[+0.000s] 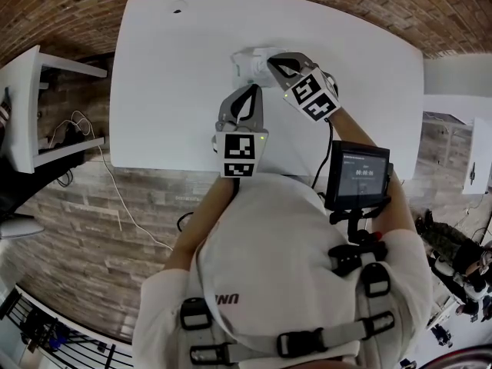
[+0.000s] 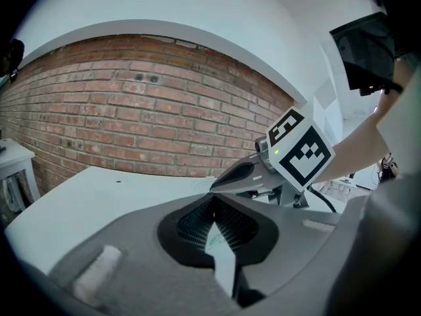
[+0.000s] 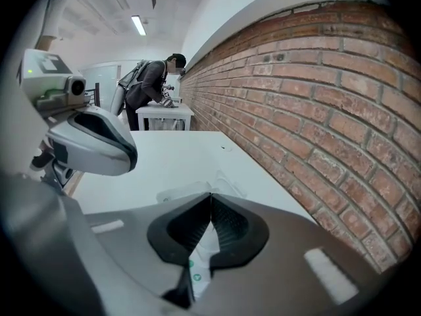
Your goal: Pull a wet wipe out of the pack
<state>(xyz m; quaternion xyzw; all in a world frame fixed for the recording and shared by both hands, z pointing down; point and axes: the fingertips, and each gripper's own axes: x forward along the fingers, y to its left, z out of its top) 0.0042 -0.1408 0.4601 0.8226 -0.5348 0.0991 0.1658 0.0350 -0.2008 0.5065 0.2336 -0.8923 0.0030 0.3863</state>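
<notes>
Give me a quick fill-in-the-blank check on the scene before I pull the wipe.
The white rectangular wet wipe pack lies on the white ____. Behind that table stands a red ____ wall. The jaws of the right tongs are ____, not open.
Missing words: table; brick; shut.
</notes>
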